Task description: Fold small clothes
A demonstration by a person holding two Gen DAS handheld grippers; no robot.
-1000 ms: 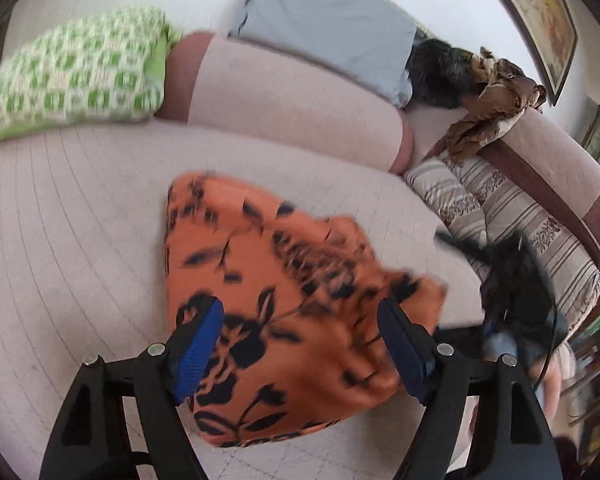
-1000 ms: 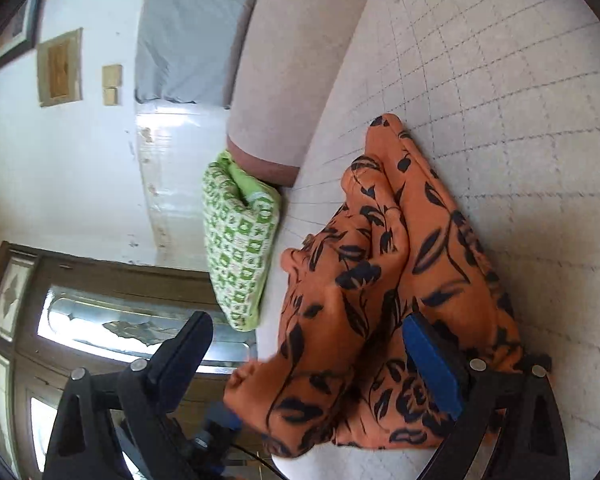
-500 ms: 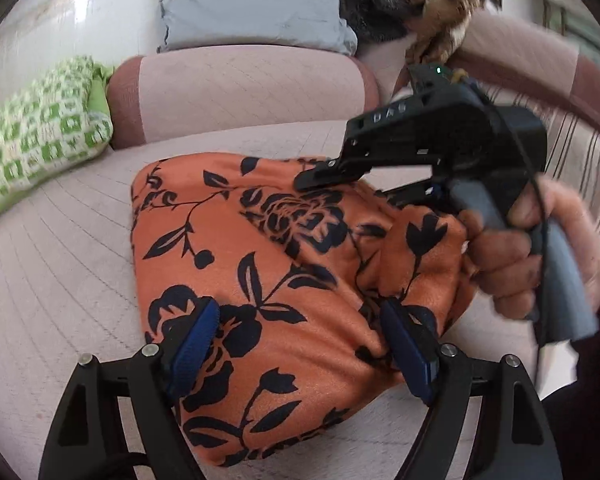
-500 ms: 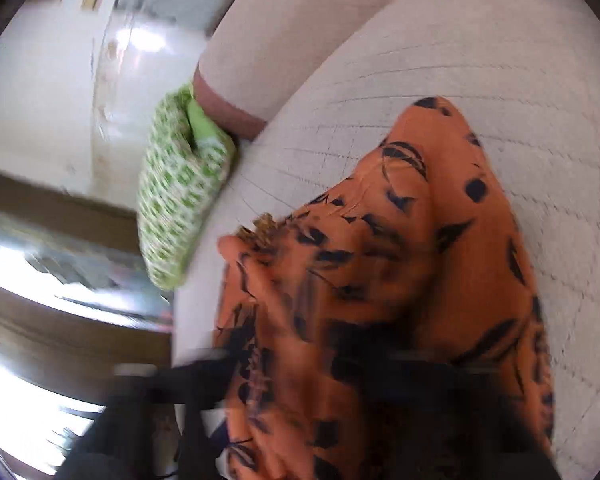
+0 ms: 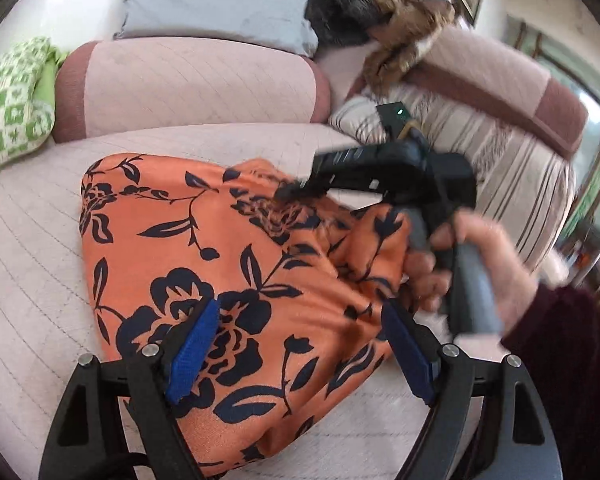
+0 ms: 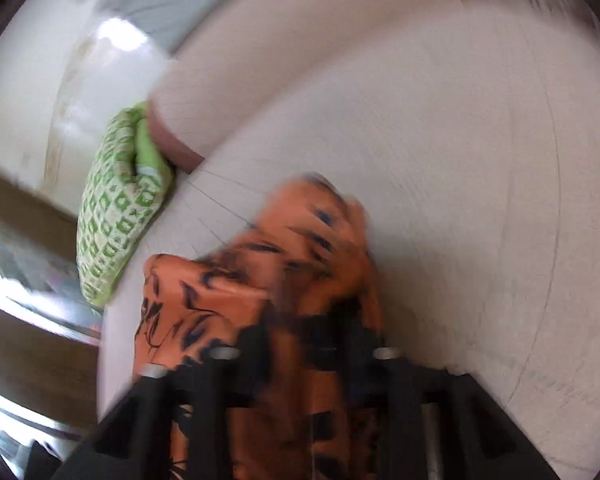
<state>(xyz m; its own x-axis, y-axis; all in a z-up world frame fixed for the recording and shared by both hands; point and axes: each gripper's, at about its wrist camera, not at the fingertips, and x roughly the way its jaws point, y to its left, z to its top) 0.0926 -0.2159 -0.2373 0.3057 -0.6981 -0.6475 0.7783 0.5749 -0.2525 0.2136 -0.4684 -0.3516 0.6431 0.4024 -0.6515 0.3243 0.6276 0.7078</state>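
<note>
Left wrist view | orange black-flowered fabric garment [image 5: 236, 264] lies mid-seat on pale quilted sofa [image 5: 28, 248] | left gripper [image 5: 296, 356] wide, above cloth | right gripper [image 6: 308, 344] blurred, jaws just reopening, cloth between them, grip unclear

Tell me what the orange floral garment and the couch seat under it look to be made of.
Orange garment: probably a thin woven fabric, satin-like or rayon; it shows a faint sheen and drapes in soft, loose folds. Exact fibre unclear.
Couch seat: a matte, pale pinkish quilted cover, likely cotton or a blend, judging by the stitched lines across it.
</note>
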